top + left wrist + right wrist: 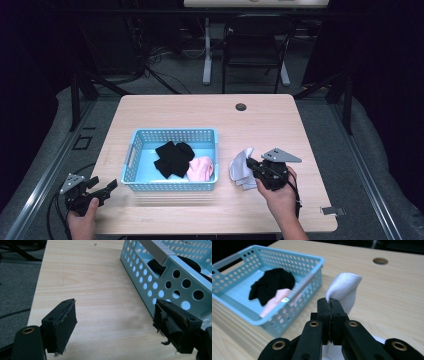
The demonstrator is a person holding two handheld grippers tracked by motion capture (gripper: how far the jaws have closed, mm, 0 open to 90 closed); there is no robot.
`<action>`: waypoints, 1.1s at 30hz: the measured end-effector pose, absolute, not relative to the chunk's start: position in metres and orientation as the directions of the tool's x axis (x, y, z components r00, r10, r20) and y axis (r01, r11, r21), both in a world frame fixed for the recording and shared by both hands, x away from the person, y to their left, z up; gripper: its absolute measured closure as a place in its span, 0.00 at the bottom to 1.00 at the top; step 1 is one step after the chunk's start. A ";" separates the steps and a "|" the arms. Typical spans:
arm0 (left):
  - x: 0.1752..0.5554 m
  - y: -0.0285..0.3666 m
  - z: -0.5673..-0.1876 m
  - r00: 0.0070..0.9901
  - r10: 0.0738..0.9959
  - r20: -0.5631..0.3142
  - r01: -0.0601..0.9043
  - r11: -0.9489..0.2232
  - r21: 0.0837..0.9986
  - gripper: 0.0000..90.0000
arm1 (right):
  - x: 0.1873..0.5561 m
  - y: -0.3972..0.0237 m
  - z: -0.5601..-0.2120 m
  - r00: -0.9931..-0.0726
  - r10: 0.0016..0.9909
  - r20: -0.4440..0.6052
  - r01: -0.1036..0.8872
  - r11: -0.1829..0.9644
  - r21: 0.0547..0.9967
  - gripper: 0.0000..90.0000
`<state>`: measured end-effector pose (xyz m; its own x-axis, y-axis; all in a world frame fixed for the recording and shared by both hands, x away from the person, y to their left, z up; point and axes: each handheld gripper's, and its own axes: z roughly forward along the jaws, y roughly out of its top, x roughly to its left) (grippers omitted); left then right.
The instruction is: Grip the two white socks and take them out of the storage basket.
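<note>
A light blue perforated basket (135,150) stands on the wooden table and holds a black cloth (172,157) and a pink cloth (201,168). My right gripper (254,165) is just right of the basket, its jaws shut on a fold of a white cloth (241,167). In the right gripper view the white cloth (344,288) stands up from between the closed jaws of the right gripper (331,302), with the basket (312,280) to the left. My left gripper (102,189) rests at the table's front left corner, open and empty. Its open jaws frame bare wood in the left gripper view (115,317), beside the basket's wall (160,282).
A round cable hole (241,106) sits near the table's far edge. A black chair (255,45) and desk legs stand behind the table. A strip of tape (332,210) lies at the front right corner. Cables trail on the floor at the left.
</note>
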<state>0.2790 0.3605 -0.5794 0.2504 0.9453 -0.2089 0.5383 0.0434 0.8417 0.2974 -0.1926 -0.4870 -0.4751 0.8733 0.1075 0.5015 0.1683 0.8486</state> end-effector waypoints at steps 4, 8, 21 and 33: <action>0.279 0.360 -0.579 0.251 0.945 -0.209 0.535 0.044 0.844 0.21 | 0.300 -0.208 -0.498 -0.430 0.894 0.125 0.544 0.146 0.826 0.99; 0.279 0.360 -0.579 0.252 0.945 -0.207 0.534 0.042 0.844 0.21 | 0.304 -0.223 -0.511 -0.378 0.914 0.149 0.580 0.108 0.807 0.98; 0.279 0.360 -0.579 0.254 0.945 -0.208 0.534 0.042 0.845 0.21 | 0.314 -0.257 -0.541 -0.243 0.934 0.263 0.666 -0.036 0.745 0.95; 0.279 0.359 -0.579 0.256 0.944 -0.206 0.534 0.040 0.844 0.21 | 0.309 -0.257 -0.543 -0.237 0.946 0.223 0.585 -0.044 0.810 0.57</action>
<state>0.2790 0.3594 -0.5786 0.2558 0.9445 -0.2064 0.5344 0.0397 0.8443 0.3091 -0.2570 -0.5433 -0.2374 0.9456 0.2225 0.5854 -0.0435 0.8095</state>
